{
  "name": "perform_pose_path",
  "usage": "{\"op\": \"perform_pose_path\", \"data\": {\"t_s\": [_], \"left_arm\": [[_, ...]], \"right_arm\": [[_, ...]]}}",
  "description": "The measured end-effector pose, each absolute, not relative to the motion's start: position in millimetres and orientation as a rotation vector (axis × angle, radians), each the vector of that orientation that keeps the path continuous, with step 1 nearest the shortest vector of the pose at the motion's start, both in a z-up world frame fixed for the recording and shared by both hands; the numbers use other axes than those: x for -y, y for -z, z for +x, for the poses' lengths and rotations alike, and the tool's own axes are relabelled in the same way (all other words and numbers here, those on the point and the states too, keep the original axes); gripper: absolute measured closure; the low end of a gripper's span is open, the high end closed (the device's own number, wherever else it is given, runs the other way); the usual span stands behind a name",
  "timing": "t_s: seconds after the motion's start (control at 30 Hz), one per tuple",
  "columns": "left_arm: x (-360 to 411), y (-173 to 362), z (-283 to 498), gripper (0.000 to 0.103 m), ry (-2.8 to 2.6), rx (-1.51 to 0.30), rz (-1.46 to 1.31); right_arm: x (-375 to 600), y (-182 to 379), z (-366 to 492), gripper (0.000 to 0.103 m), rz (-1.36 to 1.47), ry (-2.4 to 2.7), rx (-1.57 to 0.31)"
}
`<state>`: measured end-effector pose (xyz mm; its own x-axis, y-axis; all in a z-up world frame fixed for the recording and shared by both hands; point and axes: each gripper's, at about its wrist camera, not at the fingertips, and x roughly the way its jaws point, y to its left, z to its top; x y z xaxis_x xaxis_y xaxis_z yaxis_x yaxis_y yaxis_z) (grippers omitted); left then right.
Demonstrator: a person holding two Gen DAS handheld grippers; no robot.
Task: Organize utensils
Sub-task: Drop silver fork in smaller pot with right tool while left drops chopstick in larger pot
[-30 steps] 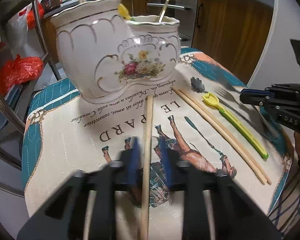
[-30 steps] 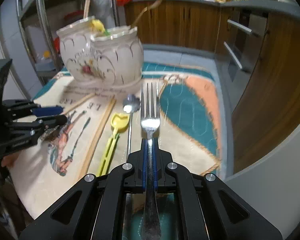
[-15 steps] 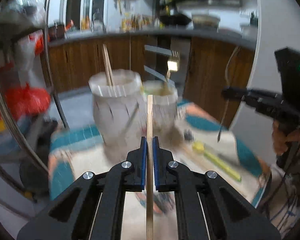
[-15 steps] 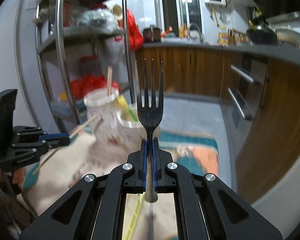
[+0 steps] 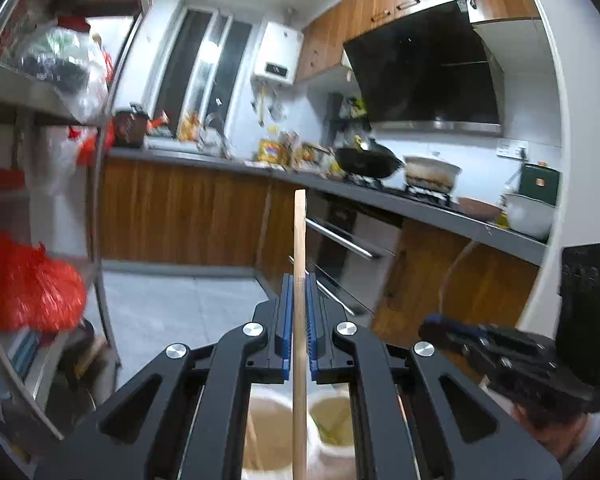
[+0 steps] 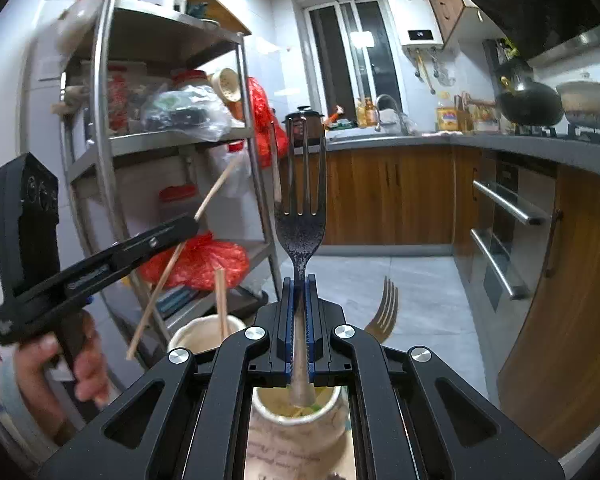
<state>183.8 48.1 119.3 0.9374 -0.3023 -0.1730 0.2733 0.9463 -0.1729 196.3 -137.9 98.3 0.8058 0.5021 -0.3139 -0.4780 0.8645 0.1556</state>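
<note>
Chopstick [image 5: 299,280]: clamped in left tongs [image 5: 299,320], lifted off tabletop, now raised over holder [image 6: 296,420]. Fork [image 6: 302,220]: clamped in right tongs [image 6: 299,328], likewise raised; insertion judged imminent.

No text on anything in front of me resolves into words. The white water heater [image 6: 419,20] on the wall carries a small dark display panel, its characters too small to read. The yellow bottle [image 6: 446,113] on the counter has a label that is blurred. Faint script runs across the ceramic holder [image 6: 296,440] below my right gripper, illegible.
</note>
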Motion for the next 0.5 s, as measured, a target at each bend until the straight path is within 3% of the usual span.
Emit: {"op": "perform_pose_path", "data": {"t_s": [0.2, 0.5], "left_arm": [[-42.6, -95.7, 200.3, 0.097, 0.185, -0.132, -0.119], [-55.0, -73.9, 176.5, 0.097, 0.204, -0.167, -0.117]], "right_arm": [[124.6, -75.9, 215.2, 0.097, 0.046, -0.506, -0.401], [107.1, -39.4, 221.3, 0.097, -0.018, -0.528, -0.523]]}}
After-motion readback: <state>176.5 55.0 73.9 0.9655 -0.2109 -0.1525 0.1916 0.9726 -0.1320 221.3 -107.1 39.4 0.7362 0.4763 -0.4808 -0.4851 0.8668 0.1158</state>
